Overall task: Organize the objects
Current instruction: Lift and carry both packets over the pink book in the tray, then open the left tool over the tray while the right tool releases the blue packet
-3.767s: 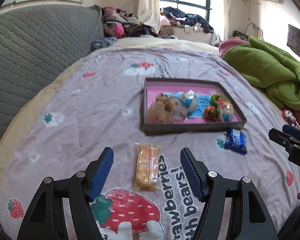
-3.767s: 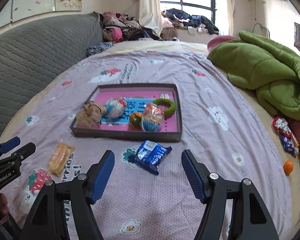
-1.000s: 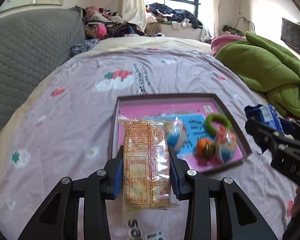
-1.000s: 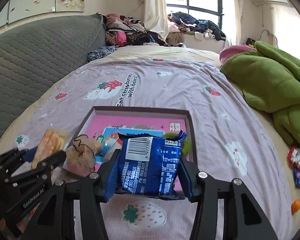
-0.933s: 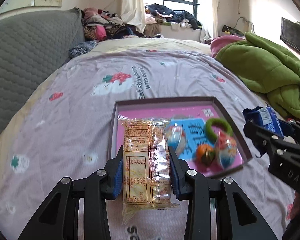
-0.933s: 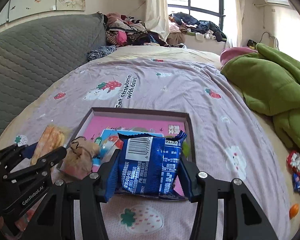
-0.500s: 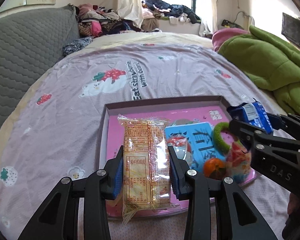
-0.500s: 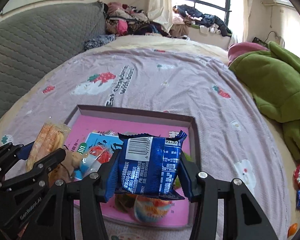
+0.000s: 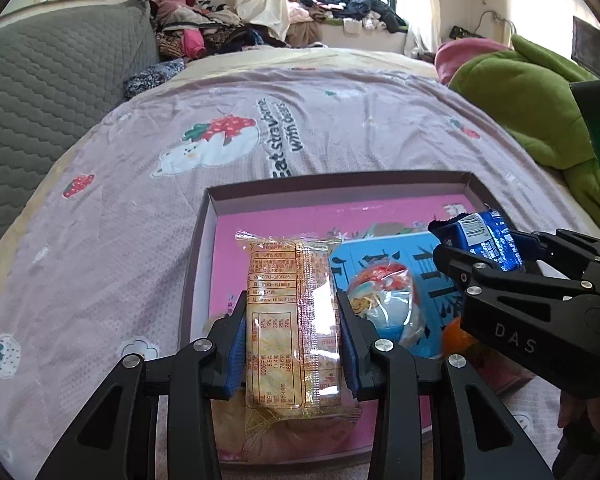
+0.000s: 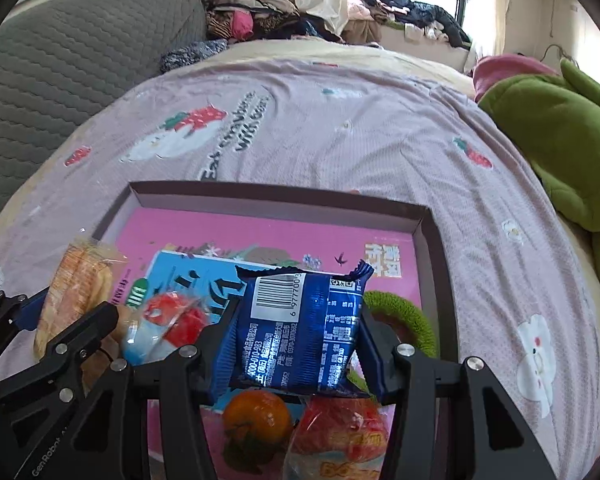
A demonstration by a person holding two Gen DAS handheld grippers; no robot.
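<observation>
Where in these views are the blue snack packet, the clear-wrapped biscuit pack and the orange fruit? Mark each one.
blue snack packet [image 10: 300,332], right wrist view, middle of its printed back.
clear-wrapped biscuit pack [image 9: 292,320], left wrist view, centre of the label panel.
orange fruit [image 10: 258,420], right wrist view, middle of its skin.

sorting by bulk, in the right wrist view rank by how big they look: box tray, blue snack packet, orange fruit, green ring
1. box tray, clearly largest.
2. blue snack packet, though it is held nearest the camera, which inflates it.
3. orange fruit and green ring: unsure, since the ring is partly hidden.
</observation>
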